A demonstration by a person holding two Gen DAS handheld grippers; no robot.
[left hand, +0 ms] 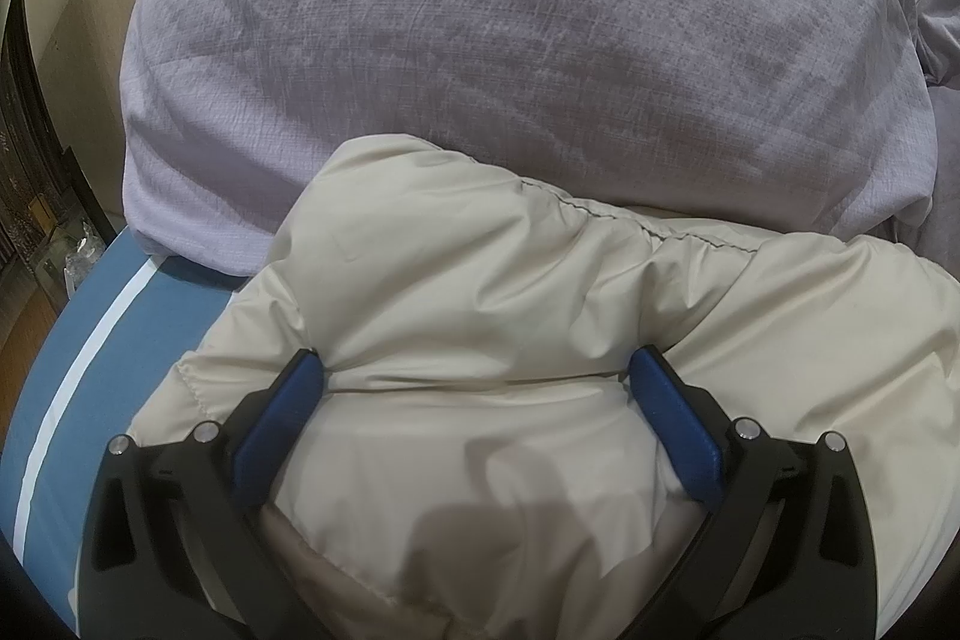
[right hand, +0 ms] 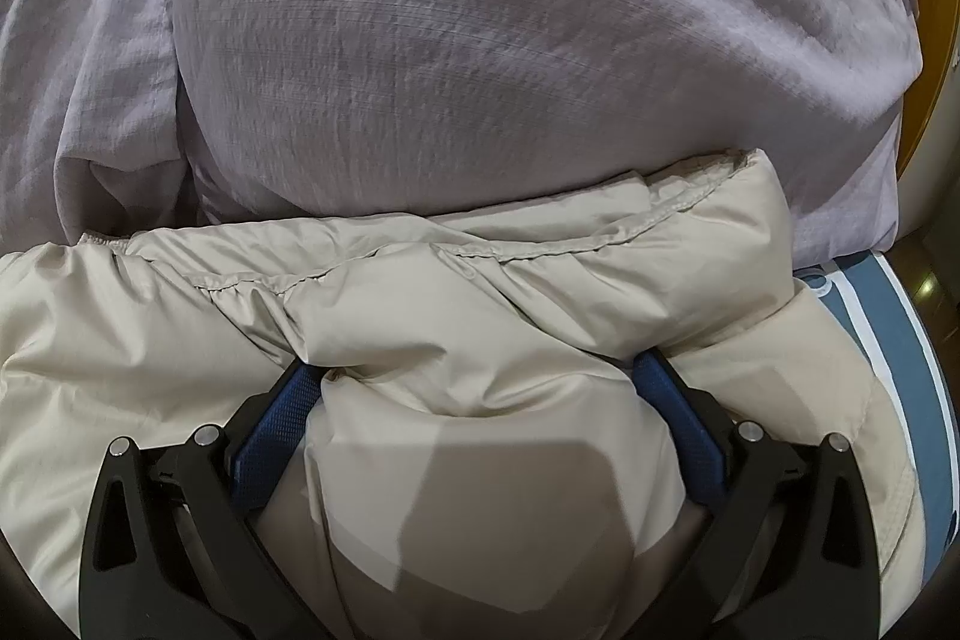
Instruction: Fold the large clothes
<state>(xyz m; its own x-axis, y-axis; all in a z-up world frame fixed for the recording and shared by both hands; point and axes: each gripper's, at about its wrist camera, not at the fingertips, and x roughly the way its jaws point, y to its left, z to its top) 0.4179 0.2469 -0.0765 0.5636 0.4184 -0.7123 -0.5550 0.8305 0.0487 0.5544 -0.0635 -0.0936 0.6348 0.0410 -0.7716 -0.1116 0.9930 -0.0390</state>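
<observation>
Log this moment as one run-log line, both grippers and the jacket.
left gripper: open, straddling beige puffer jacket | right gripper: open, straddling jacket | jacket against lilac pillow | fold: unfinished

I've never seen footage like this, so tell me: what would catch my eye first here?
First, the puffy cream jacket bulging in the foreground, its padding pressed between the blue pads of the left tool and, in the other view, the right tool. Both stand wide apart with jacket filling the gap. Behind it rises a big lilac pillow, all resting on a blue sheet with a white stripe.
</observation>
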